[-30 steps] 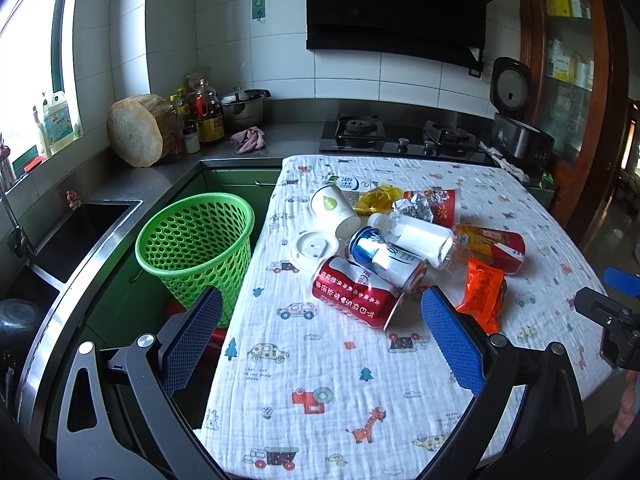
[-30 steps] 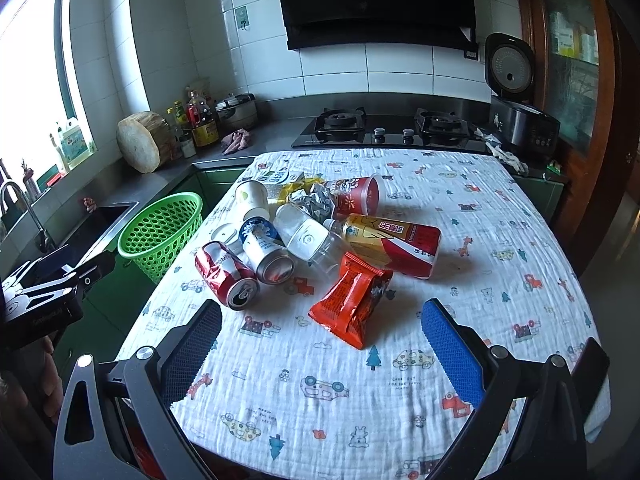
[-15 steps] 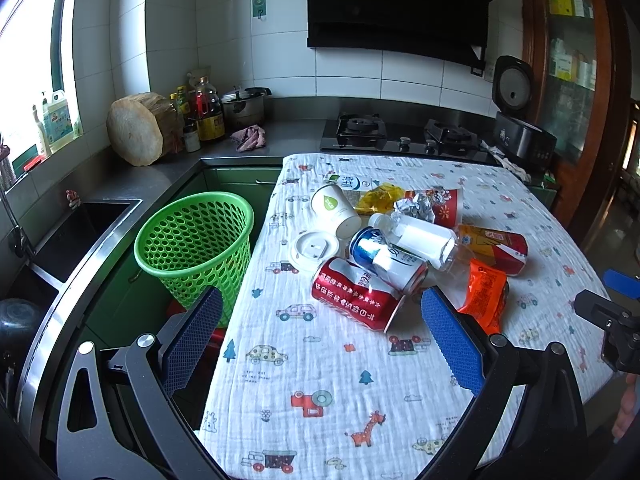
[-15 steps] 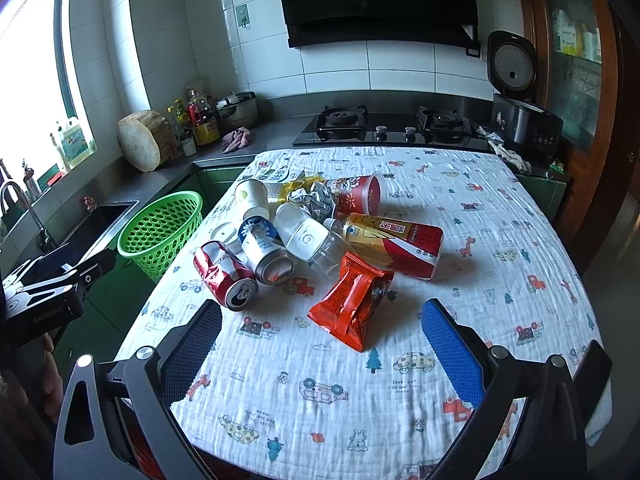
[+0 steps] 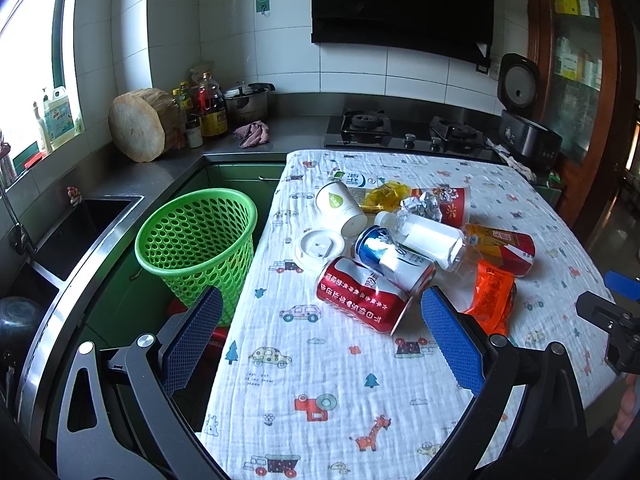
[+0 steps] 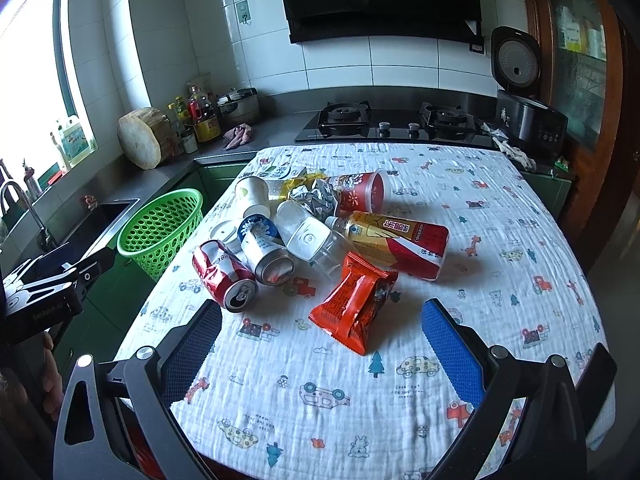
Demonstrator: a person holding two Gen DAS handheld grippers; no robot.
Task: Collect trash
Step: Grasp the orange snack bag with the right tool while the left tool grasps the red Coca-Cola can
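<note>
We see both the left tongs (image 5: 320,332) and right tongs (image 6: 322,340) wide open and empty at lower frame, the trash pile (image 6: 320,232) mid-frame on the counter (image 6: 520,240), basket (image 5: 196,240) at left.

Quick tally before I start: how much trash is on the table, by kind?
Cans: 2, red can and blue-white can
Plastic bottles: 2, clear bottle and tea bottle
Cups: 2, paper cup and red cup
Cup lid: 1
Wrappers, foil, carton: 4
Total: 11
</note>
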